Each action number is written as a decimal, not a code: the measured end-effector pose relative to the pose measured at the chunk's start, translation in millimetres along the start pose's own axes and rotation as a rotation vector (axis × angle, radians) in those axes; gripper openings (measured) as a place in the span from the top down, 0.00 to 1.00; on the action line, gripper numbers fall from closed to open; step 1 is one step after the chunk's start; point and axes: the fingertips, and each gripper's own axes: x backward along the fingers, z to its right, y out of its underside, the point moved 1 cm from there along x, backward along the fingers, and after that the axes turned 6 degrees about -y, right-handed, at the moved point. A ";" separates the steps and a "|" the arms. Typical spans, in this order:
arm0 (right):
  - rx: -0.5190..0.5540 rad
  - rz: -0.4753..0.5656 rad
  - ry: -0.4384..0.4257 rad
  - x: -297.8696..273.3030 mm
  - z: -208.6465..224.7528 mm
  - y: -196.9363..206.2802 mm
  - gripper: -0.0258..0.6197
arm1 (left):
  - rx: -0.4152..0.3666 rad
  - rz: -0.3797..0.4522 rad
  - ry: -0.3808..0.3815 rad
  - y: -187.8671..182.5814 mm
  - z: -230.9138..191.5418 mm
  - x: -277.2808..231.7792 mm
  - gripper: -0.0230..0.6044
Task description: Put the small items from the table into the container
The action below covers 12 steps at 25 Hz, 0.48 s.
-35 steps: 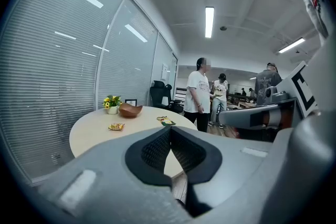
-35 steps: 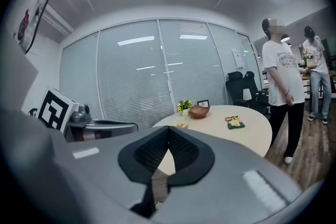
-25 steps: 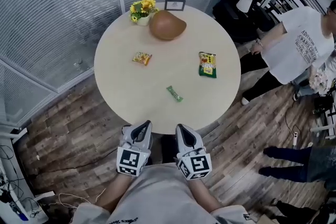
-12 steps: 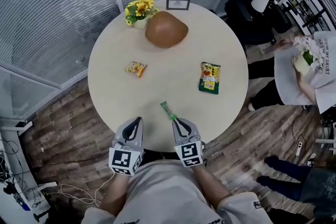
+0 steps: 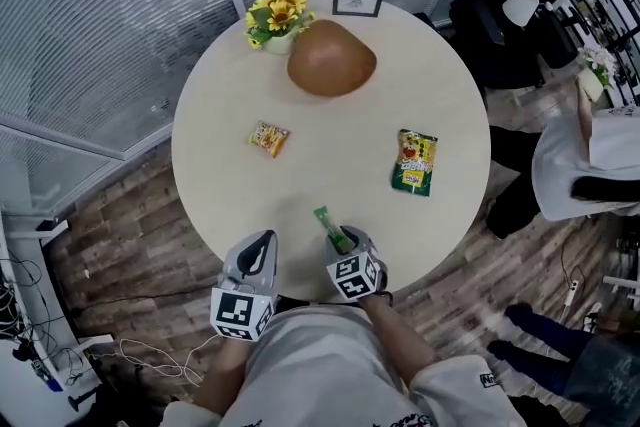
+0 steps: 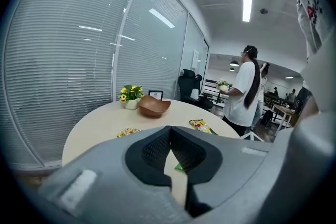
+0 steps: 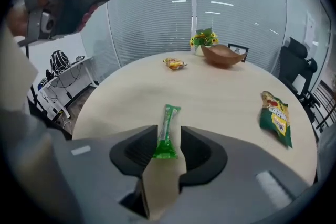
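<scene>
A green stick packet (image 5: 326, 219) (image 7: 169, 118) lies near the table's front edge. My right gripper (image 5: 346, 243) (image 7: 168, 132) points down over its near end. Its jaws are opening, with the packet's end between them and the pads clear of it. My left gripper (image 5: 260, 245) (image 6: 169, 129) hovers at the table edge to the left, shut and holding nothing. A small orange packet (image 5: 269, 138) (image 7: 174, 63) lies left of centre. A green and yellow snack bag (image 5: 415, 161) (image 7: 276, 117) lies to the right. The brown bowl (image 5: 332, 58) (image 6: 154, 106) sits at the far side.
The round beige table (image 5: 220, 85) also carries a pot of yellow flowers (image 5: 277, 18) and a small picture frame (image 5: 357, 3) behind the bowl. Glass walls with blinds stand to the left and behind. A person (image 5: 590, 150) stands at the right, near an office chair (image 5: 520, 10).
My right gripper has come forward and down over the green stick packet, and its jaws have parted around the packet's end. The left gripper moved up to the table edge.
</scene>
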 end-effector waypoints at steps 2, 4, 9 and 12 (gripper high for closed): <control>-0.014 -0.028 -0.007 -5.5 1.1 4.1 0.77 | 0.000 -0.008 0.007 0.2 -6.2 -7.8 0.97; -0.026 -0.054 -0.013 -9.4 1.8 7.5 0.85 | 0.002 -0.013 0.014 -0.2 -12.5 -16.5 0.97; -0.044 -0.088 -0.034 -14.4 1.3 5.9 0.92 | 0.006 -0.019 0.034 -2.7 -29.7 -37.3 0.97; -0.058 -0.078 -0.035 -17.1 4.2 -3.1 0.94 | 0.016 -0.024 0.036 0.2 -41.8 -49.0 0.97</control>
